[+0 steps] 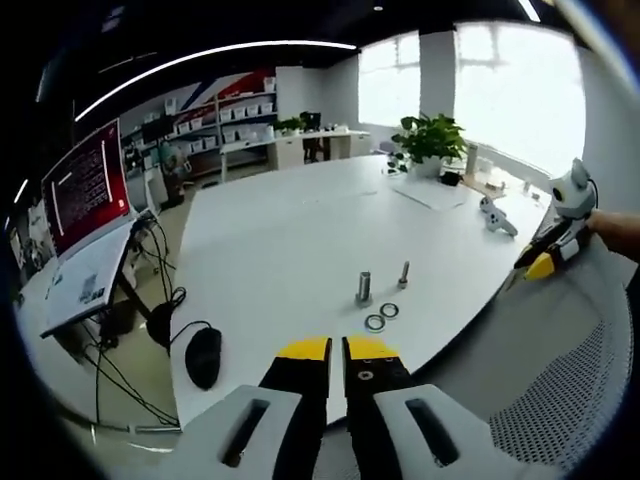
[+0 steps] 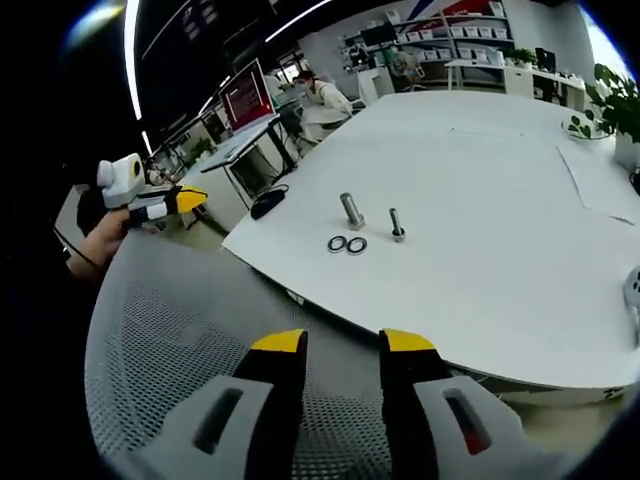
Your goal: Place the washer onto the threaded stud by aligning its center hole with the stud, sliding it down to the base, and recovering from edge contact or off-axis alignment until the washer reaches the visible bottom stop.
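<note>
Two threaded studs stand upright on the white table point(image 1: 280, 230): a thicker one point(image 1: 364, 288) point(image 2: 351, 211) and a thinner one point(image 1: 404, 273) point(image 2: 397, 225). Two metal washers point(image 1: 375, 322) point(image 1: 389, 310) lie flat side by side in front of them, also seen as a pair point(image 2: 337, 244) point(image 2: 356, 245). My left gripper point(image 1: 336, 350) hangs off the table's near edge, jaws together and holding nothing; it appears at the left of the right gripper view point(image 2: 165, 203), held by a hand. My right gripper point(image 2: 342, 342) is open and empty over a mesh chair, short of the table.
A black computer mouse point(image 1: 203, 357) point(image 2: 266, 203) lies near the table corner. The grey mesh chair back point(image 2: 190, 320) point(image 1: 560, 400) stands between the grippers and the table. A red-screened monitor point(image 1: 90, 185), a potted plant point(image 1: 430, 140) and white controllers point(image 1: 497, 218) sit further off.
</note>
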Demonstrator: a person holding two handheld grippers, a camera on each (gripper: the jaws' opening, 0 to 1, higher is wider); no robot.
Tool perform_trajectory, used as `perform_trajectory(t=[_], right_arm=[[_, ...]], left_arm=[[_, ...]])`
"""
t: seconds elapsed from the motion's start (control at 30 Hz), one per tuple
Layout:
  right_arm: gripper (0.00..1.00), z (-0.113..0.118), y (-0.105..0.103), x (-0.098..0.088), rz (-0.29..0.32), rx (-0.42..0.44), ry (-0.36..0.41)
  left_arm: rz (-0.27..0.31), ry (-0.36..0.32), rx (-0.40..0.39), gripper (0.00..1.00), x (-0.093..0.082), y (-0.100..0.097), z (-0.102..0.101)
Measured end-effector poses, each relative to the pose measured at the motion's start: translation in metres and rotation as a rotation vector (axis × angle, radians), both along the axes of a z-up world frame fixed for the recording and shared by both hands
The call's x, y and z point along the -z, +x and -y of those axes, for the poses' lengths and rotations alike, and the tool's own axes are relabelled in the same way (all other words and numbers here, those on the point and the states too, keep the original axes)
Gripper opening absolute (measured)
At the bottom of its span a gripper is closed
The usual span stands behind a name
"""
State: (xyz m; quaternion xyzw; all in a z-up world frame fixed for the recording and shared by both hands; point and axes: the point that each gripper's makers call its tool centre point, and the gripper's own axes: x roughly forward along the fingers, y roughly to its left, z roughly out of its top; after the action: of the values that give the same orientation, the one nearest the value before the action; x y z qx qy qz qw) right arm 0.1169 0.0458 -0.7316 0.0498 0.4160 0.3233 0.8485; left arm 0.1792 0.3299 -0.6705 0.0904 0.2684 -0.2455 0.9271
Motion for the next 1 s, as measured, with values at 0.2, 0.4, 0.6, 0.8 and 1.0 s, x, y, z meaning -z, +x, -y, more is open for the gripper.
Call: perform_trajectory(t=[0.2,0.4,0.6,0.8,1.0], right_arm=[[0.31,0.001,0.002,-0.001,0.007,0.019,0.008],[0.31,0.002,0.003,-0.002,0.01,0.031,0.017],[0.31,0.0,0.003,0.0,0.004,-0.002,0.009],[0.31,0.002,0.005,-0.002,0.012,0.015,0.018],[0.31,0.001,0.007,-0.003,0.016,0.028,0.021]], left_arm=[[0.021,0.031,0.054,0.04,-0.01,0.014,0.005],[0.055,-0.026,0.136,0.14,-0.022,0.025,0.031],[0.055,0.033,0.234,0.19,-0.012,0.031,0.049],[0.048,0.055,0.307,0.33,0.001,0.04,0.058],[0.031,0.1,0.348,0.36,0.011,0.044,0.058]])
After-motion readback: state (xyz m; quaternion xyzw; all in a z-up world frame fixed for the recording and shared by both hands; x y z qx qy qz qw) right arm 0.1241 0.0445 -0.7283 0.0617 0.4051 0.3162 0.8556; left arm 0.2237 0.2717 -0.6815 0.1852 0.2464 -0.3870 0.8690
